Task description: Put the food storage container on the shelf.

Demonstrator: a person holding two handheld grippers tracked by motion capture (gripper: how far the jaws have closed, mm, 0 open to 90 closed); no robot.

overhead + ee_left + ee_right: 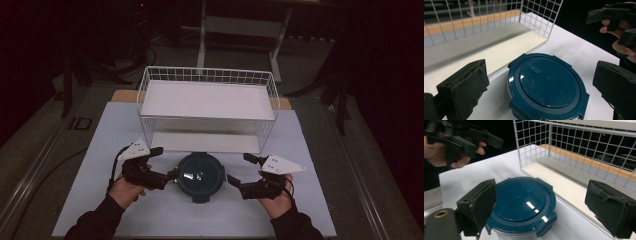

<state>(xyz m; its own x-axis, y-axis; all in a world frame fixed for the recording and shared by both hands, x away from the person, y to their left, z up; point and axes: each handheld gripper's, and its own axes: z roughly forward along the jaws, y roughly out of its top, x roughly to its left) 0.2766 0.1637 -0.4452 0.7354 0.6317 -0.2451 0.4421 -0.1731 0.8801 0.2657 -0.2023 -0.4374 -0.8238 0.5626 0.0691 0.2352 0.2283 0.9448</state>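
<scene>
A round container with a dark teal clip-on lid (201,175) stands on the white table top, just in front of a white two-level wire rack (207,107). My left gripper (164,163) is at the container's left side and my right gripper (242,170) at its right, both pointing inward at it. In the left gripper view the lid (546,86) lies ahead between the wide-apart pads (464,87), which do not press on it. The right gripper view shows the lid (521,203) likewise ahead of its spread pads (609,205). Both grippers are open and hold nothing.
The rack's lower shelf (205,141) lies right behind the container, and its wire walls (534,142) rise close by. The white table sheet (125,210) stretches toward the front edge. Dark floor and a table frame (240,30) lie beyond the rack.
</scene>
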